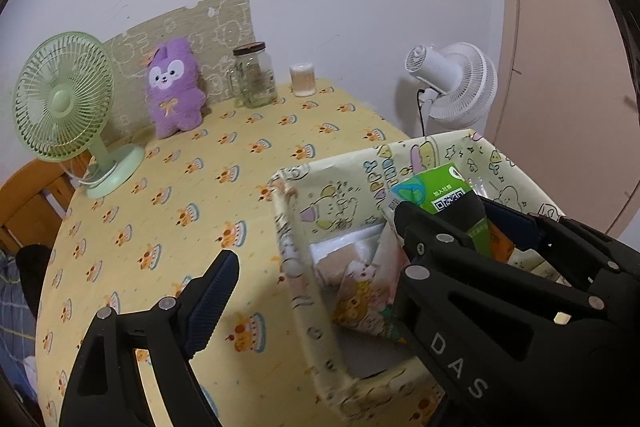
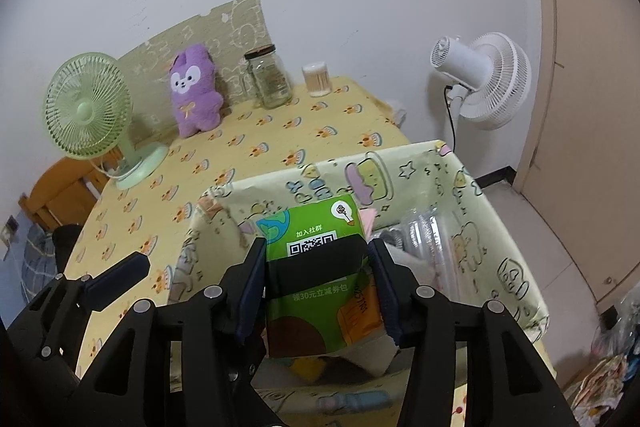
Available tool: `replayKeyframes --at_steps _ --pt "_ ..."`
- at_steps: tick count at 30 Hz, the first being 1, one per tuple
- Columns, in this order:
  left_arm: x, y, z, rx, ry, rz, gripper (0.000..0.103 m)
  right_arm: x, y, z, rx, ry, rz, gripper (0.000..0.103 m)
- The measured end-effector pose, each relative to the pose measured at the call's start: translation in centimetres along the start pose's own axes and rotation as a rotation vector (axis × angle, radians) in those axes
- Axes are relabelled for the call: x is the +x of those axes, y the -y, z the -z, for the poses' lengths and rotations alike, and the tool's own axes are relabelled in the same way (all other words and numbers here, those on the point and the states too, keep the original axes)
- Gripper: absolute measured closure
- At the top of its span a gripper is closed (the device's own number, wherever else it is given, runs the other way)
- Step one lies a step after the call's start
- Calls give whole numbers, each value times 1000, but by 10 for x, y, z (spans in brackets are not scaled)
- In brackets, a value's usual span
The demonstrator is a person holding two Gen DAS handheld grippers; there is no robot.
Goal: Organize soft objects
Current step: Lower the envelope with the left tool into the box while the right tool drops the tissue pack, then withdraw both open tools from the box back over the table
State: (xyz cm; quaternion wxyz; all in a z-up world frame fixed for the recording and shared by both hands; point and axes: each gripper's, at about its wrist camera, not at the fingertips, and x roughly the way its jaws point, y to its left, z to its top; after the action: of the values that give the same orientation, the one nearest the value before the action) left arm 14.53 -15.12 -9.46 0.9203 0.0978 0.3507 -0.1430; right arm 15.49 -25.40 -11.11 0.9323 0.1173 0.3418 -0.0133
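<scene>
My right gripper (image 2: pixel 318 291) is shut on a green tissue pack (image 2: pixel 316 227) with a QR code and a black band across its face. The pack hangs upright over the cartoon-printed storage box (image 2: pixel 200 211), its lower end inside the walls. My left gripper (image 1: pixel 314 239) stands open and holds nothing. Its left finger (image 1: pixel 216 291) is over the tablecloth, and its right finger is over the box (image 1: pixel 288 227), beside the pack (image 1: pixel 436 191). One finger (image 2: pixel 120 275) of the left gripper shows in the right wrist view. A purple bunny plush (image 1: pixel 174 87) leans against the back wall.
The box holds a cartoon-printed pack (image 1: pixel 368 299), a white pack (image 1: pixel 344 243) and clear plastic packs (image 2: pixel 424 239). A green desk fan (image 1: pixel 64 99), a glass jar (image 1: pixel 254 75) and a cotton-swab tub (image 1: pixel 303 79) stand at the back. A white fan (image 1: pixel 456 83) is beyond the table, a wooden chair (image 1: pixel 28 199) at the left.
</scene>
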Motion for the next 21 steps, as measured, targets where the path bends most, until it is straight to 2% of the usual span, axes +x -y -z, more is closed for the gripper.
replayKeyframes --at_steps 1,3,5,16,18,21 --pt "-1 -1 1 -4 1 0 13 0 -2 1 -4 -4 -1 46" --pt "-3 -5 3 -10 2 0 13 -2 -6 3 -7 -7 1 32" --pt "-6 -7 5 -14 8 -1 11 -7 -10 6 -8 7 16 25" --pt "-38 -17 8 -32 68 7 4 -36 -24 6 -23 46 41 21" --pt "-47 -20 7 -38 89 6 2 -45 -28 5 -29 69 43 16" --pt "-61 -24 8 -41 118 -5 1 -59 -34 4 -37 97 38 14"
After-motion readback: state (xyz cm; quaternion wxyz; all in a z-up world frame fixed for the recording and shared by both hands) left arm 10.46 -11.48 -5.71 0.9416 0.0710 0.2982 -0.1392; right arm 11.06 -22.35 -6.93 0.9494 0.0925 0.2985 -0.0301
